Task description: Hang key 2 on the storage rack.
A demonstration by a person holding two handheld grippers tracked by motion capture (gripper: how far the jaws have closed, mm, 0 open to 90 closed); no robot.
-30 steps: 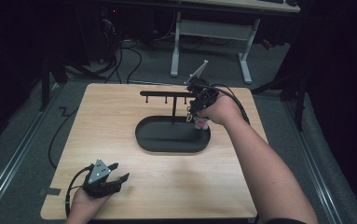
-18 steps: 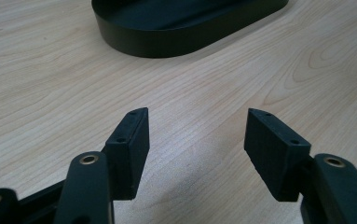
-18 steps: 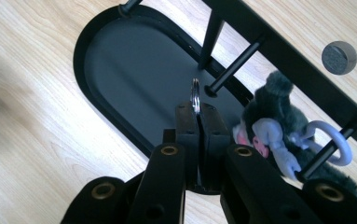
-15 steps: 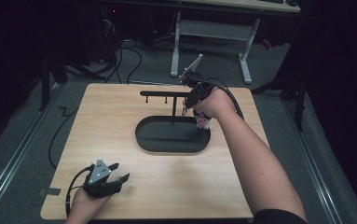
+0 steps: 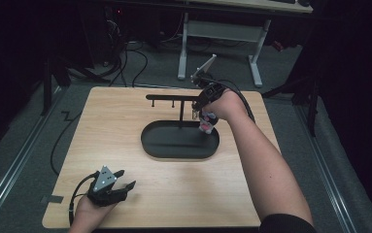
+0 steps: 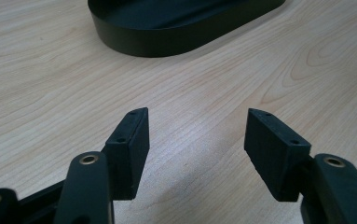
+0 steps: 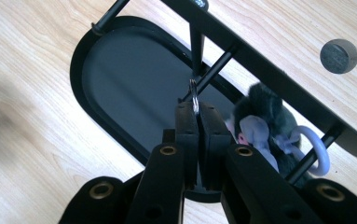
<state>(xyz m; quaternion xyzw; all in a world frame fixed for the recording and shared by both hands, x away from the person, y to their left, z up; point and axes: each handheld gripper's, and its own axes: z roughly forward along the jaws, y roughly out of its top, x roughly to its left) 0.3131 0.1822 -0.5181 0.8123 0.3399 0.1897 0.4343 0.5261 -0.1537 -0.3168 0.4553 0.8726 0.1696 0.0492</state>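
A black stand with a horizontal bar [image 5: 169,97] rises from a black oval tray [image 5: 174,141] at the table's middle. My right gripper [image 5: 194,112] hovers by the bar's right end, shut on a thin metal key ring [image 7: 194,95]. The ring sits just under a peg [image 7: 196,51] that hangs from the bar [image 7: 269,60]. A dark furry plush charm [image 7: 264,121] with a pale loop [image 7: 318,144] dangles beside the jaws, over the tray's right end [image 5: 206,124]. My left gripper [image 5: 126,178] rests open on the wood near the front left; nothing lies between its pads [image 6: 134,135].
The light wooden table [image 5: 101,131] has a round grey plug [image 7: 338,56] set in it behind the stand. The tray's wall [image 6: 176,39] lies ahead of the left gripper. Cables trail off the table's left side, and a desk frame [image 5: 183,43] stands behind.
The right hand has lifted and tipped a little toward the bar, carrying the ring and plush with it. The left gripper has stayed put.
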